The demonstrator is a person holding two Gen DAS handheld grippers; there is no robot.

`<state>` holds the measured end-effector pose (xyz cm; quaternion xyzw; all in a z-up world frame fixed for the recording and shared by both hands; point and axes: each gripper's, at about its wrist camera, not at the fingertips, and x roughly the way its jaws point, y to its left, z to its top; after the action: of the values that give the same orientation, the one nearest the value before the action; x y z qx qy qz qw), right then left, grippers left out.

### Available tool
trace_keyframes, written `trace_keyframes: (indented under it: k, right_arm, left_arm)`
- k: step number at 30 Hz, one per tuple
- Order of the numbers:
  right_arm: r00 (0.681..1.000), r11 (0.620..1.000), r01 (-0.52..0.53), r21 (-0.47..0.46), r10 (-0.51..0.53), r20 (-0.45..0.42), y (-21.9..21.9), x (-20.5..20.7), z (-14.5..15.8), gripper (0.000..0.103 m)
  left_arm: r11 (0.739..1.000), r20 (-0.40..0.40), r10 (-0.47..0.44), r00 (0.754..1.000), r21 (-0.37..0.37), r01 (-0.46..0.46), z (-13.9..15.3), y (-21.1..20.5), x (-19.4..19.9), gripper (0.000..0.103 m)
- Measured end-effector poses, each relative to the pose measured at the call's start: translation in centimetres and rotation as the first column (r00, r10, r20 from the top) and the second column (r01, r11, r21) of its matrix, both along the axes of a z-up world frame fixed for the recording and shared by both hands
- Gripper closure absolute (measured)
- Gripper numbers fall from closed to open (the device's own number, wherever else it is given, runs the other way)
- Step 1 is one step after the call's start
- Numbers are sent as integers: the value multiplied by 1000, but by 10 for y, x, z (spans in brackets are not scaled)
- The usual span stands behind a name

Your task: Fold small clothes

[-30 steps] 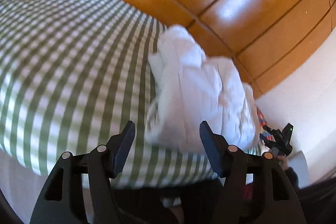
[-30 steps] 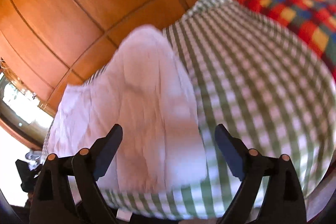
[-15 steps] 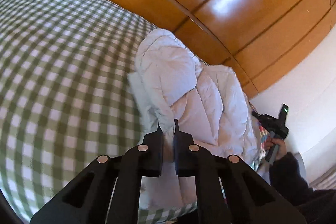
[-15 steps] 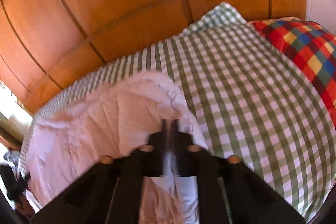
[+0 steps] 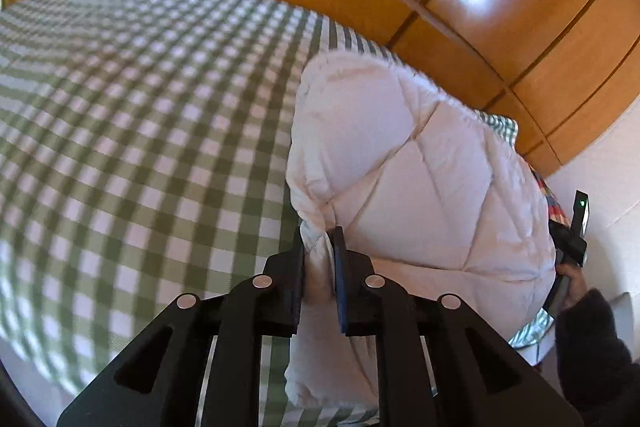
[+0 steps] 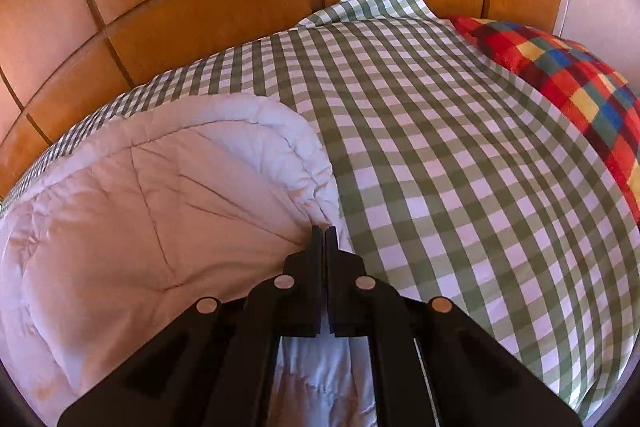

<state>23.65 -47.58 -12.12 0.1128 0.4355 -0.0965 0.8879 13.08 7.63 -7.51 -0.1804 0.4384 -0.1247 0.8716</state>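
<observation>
The white quilted garment (image 5: 416,179) lay bunched on the bed (image 5: 140,131), along the bed's near edge and toward the corner by the wooden panelling (image 5: 500,7). The left gripper (image 5: 320,243) was clenched on a puckered fold at one end of it, cloth squeezed between its fingers (image 5: 340,259), the jaws easing slightly apart yet still pressing the fabric. The right gripper (image 6: 324,233) pinched the rounded hem at the other end, its fingers (image 6: 316,247) clamped almost together on the seam. The green-and-white checked sheet (image 6: 460,147) spread away from the garment toward a red, yellow and blue patchwork blanket (image 6: 568,75) at the far corner. In the left wrist view a dark sleeve (image 5: 592,339) showed at the right edge.
</observation>
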Motion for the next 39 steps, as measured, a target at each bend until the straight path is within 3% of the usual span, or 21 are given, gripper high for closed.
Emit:
trace_keyframes:
  k: [1,3,4,5,8,13,17,21,28,39]
  right_arm:
    - [1000,1000,0,-6,0,3,1,-1,1,97]
    - [1000,1000,22,-23,-21,6,1,-7,9,74]
    - [1000,1000,22,-23,-21,6,1,-7,9,43]
    - [997,998,64,-10,-63,44,-3,-20,25,28]
    - [991,999,41,-20,-38,128,4,-40,51,29]
    - [974,993,-115,13,110,199,41,-65,86,28]
    - [950,970,-236,54,219,223,75,-72,94,25]
    - [939,952,-300,57,285,191,104,-65,87,25]
    - [950,959,-282,31,275,146,113,-55,75,25]
    - [988,988,-152,-23,152,33,77,-3,47,25]
  left_arm:
    - [999,17,13,1000,30,-13,10,-1,-9,92]
    - [994,60,39,997,99,-45,24,-3,-16,92]
    - [989,88,51,995,136,-63,34,-6,-21,92]
    - [986,99,58,993,149,-73,39,-8,-21,92]
    - [981,149,65,987,171,-90,57,-19,-25,92]
    - [973,173,47,984,214,-84,65,-49,-20,92]
    - [968,172,-20,985,252,-24,63,-78,-18,92]
    - [958,168,-63,984,285,13,57,-97,-15,92]
    - [944,151,-116,982,325,61,48,-116,-8,92]
    - [938,97,-107,990,339,68,24,-121,18,92]
